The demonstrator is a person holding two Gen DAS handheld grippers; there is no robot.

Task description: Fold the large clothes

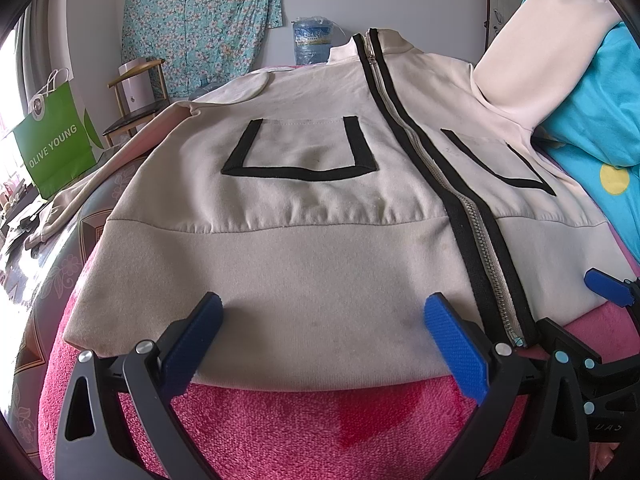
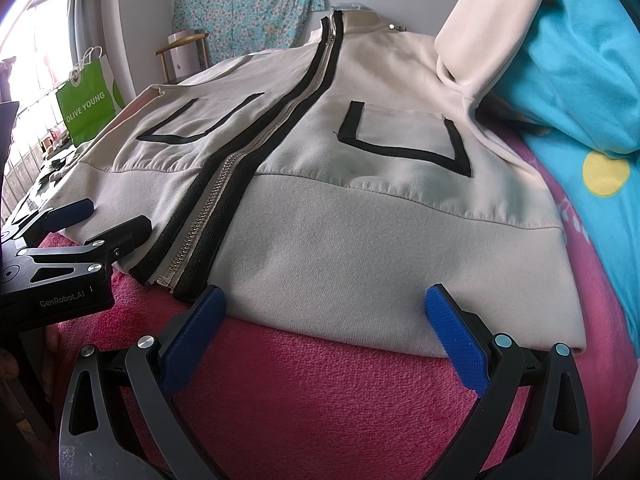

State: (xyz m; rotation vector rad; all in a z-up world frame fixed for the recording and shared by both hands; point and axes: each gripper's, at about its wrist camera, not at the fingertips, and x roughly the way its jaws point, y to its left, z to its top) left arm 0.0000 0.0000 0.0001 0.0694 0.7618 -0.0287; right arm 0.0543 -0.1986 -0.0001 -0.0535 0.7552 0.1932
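one cream jacket (image 1: 320, 200) flat on pink blanket (image 1: 280, 432), green bag (image 1: 56, 148) behind.

**A:** so what's the surface here?

**B:** a bed with a fuzzy pink blanket (image 2: 320, 392) over it. Bare pink shows right between and under the tongs in both views.

**A:** and on top?

**B:** a cream zip-up jacket (image 1: 304, 208), front up, hem edge nearest the tongs, collar at the far end. Off to the right of the tongs a turquoise quilt (image 2: 580, 92) with a yellow dot is bunched on the blanket, and one jacket sleeve (image 2: 492, 28) is draped up against it.
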